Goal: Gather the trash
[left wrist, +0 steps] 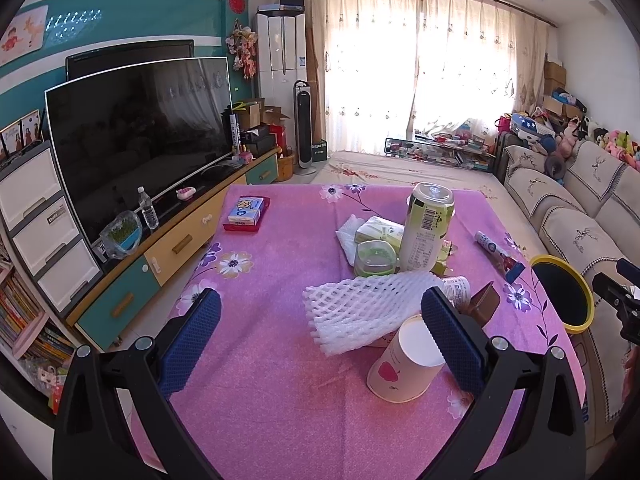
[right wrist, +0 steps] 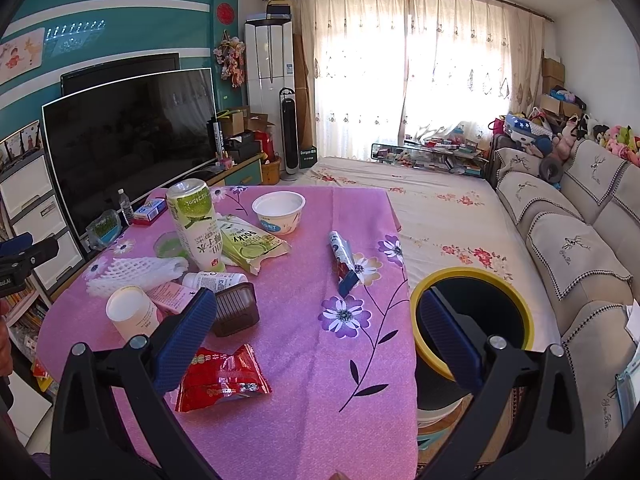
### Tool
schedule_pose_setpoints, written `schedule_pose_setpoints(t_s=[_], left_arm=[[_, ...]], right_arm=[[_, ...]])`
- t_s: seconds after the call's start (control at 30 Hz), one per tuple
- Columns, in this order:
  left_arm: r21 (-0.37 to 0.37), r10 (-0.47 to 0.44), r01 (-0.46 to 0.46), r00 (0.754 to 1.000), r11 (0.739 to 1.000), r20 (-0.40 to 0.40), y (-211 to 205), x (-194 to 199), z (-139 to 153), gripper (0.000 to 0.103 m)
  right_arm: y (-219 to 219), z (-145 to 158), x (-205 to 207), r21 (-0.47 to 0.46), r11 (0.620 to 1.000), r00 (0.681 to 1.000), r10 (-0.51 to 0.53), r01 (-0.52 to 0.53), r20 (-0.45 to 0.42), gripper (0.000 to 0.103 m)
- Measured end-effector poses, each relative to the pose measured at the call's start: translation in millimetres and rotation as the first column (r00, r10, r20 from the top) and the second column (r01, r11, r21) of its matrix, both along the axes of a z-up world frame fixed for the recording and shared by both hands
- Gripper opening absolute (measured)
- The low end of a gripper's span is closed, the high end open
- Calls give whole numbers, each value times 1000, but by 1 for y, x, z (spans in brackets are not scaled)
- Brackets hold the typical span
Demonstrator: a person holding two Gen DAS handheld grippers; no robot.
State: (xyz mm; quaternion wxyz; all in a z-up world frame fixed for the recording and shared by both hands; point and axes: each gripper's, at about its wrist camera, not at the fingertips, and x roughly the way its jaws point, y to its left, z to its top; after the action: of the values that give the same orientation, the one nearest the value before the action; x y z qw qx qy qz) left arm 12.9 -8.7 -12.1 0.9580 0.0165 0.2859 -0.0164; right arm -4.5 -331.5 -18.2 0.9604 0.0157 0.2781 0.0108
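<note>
Both claws stand wide open and grip nothing. The left gripper (left wrist: 320, 336) hovers over the pink tablecloth (left wrist: 260, 360), with the white foam net (left wrist: 360, 304) and the tipped paper cup (left wrist: 404, 364) between its pads. The right gripper (right wrist: 316, 340) sits above the red snack wrapper (right wrist: 222, 376) (lying flat, near the left pad). The yellow-rimmed bin (right wrist: 472, 276) stands just beside the table edge.

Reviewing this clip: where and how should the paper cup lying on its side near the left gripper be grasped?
Grip the paper cup across its round wall, near the middle of its length. It lies tipped, white base toward the camera, so pads closing from either side would meet the curved wall. The open left gripper probably needs to shift right to straddle it, away from the foam net.
</note>
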Motion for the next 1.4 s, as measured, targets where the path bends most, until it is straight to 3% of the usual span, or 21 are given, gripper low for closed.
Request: schedule_pose_setpoints(t_s=[1.07, 1.4], left_arm=[[11, -1, 1, 1000, 1000, -18, 0, 8, -6, 99], [12, 14, -13, 999, 1000, -52, 5, 46, -16, 99]], right_arm=[[-4, -5, 2, 6, 1000, 1000, 1, -1, -21, 97], [-9, -4, 59, -9, 997, 991, 71, -72, -110, 97]])
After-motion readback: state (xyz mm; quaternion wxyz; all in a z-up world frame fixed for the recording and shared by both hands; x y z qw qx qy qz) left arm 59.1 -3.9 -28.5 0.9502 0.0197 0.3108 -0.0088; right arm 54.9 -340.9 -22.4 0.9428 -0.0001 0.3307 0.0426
